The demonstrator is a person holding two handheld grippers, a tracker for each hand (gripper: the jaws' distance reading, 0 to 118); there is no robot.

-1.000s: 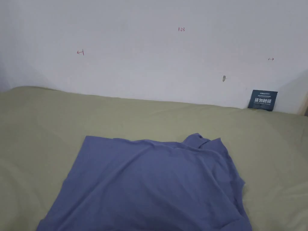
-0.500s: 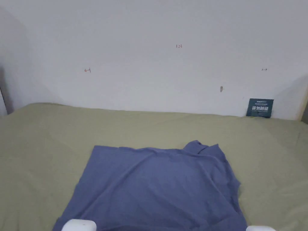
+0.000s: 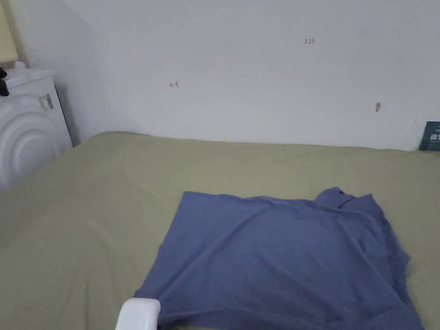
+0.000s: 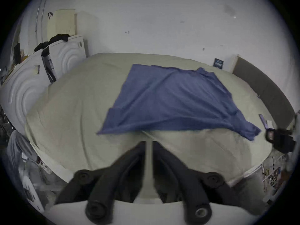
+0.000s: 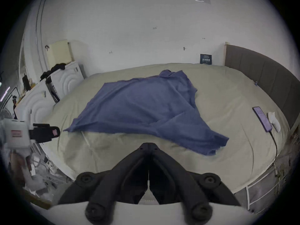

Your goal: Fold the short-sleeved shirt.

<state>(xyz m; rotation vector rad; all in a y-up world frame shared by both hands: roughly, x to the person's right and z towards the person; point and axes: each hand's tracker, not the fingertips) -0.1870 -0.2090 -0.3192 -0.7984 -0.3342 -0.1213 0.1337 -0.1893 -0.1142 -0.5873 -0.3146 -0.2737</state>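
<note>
Shirt: blue short-sleeved cotton shirt (image 3: 279,253) lies spread on the pale green bedsheet (image 3: 99,215), collar at the far right, hem near; same lie as a second ago.
Change: head camera has swung left, bringing a white ribbed appliance (image 3: 25,129) into view.
Left gripper (image 4: 148,143): jaws nearly together with a narrow slit, empty, just short of the near hem.
Right gripper (image 5: 149,145): jaws pressed together, empty, near the hem.
Meaning: folding not yet begun; a hem grasp looks likely next.

The blue shirt (image 3: 283,258) runs off the bottom edge in the head view, the dark card (image 3: 431,135) is cut off at the right, and its words are too small.
</note>
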